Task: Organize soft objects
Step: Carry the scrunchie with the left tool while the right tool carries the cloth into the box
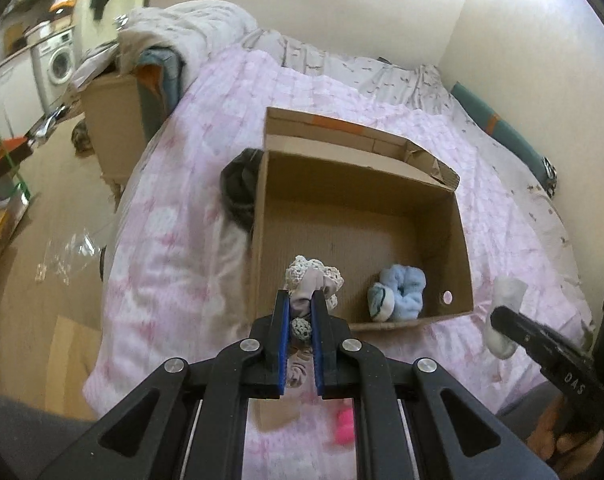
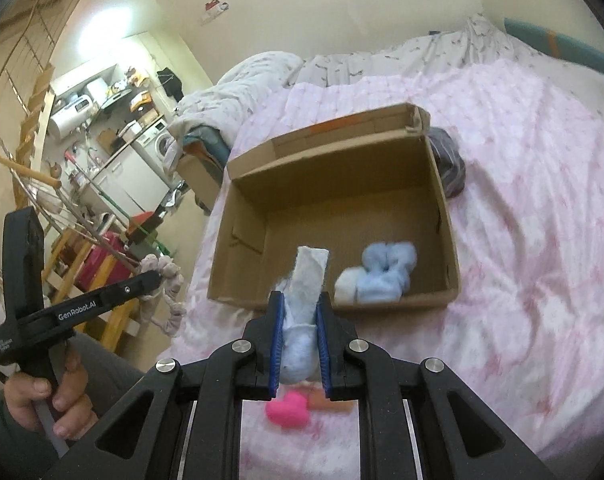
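Observation:
An open cardboard box (image 1: 286, 184) (image 2: 246, 224) stands on the pink bed cover. Inside it near the front wall lie a light blue fluffy scrunchie (image 1: 408, 286) (image 2: 386, 272) and a white rolled sock (image 1: 382, 300) (image 2: 348, 284). My left gripper (image 1: 301, 296) is shut on a grey-and-cream lace scrunchie (image 1: 314, 276), held above the box's front left corner; it also hangs at the left in the right wrist view, scrunchie (image 2: 168, 280). My right gripper (image 2: 300, 298) is shut on a pale blue-white sock (image 2: 308, 280) over the box's front wall; that sock (image 1: 506, 312) shows at the right in the left wrist view.
A pink fluffy item (image 2: 288, 410) (image 1: 344, 426) lies on the bed cover (image 2: 522, 240) below the grippers. A dark bundle (image 1: 240, 188) (image 2: 448, 160) rests against the box's far side. Another cardboard box (image 1: 110, 128) stands beside the bed, with floor clutter and a washing machine (image 1: 60, 64) beyond.

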